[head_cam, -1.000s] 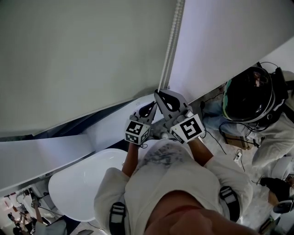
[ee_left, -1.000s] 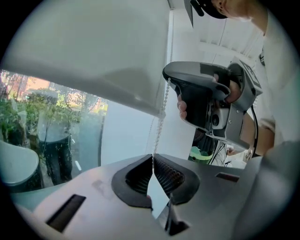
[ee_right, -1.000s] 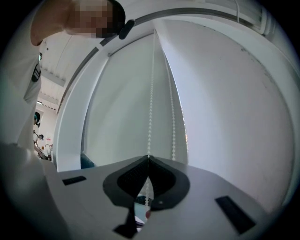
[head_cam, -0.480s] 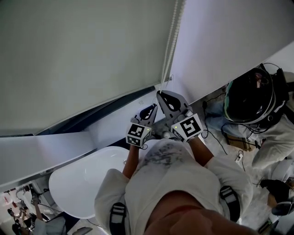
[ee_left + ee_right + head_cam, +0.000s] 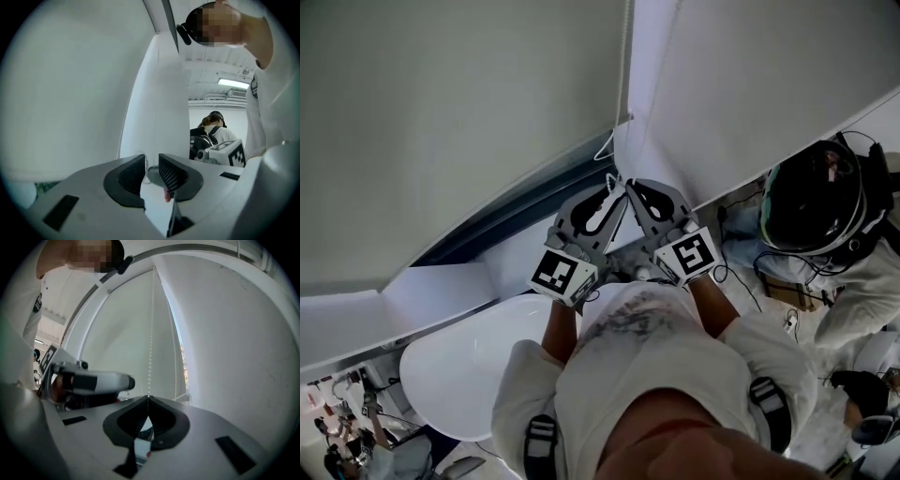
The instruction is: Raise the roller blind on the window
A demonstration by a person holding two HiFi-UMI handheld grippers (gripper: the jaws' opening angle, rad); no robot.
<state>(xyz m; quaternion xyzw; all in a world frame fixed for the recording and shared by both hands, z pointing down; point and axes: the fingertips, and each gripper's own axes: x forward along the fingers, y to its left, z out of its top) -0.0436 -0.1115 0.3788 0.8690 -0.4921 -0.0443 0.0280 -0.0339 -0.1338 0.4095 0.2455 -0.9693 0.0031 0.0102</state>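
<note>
Roller blind (image 5: 459,122) top and bead chain (image 5: 150,357) upper end cut off at head view's top edge; bystander (image 5: 820,202) cropped at its right edge.

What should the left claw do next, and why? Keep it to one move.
Probably close the left claw on the chain: its jaws have just been opening and grip nothing, though the chain seems to run between them. The right claw is shut on the chain, and the blind hangs low.
</note>
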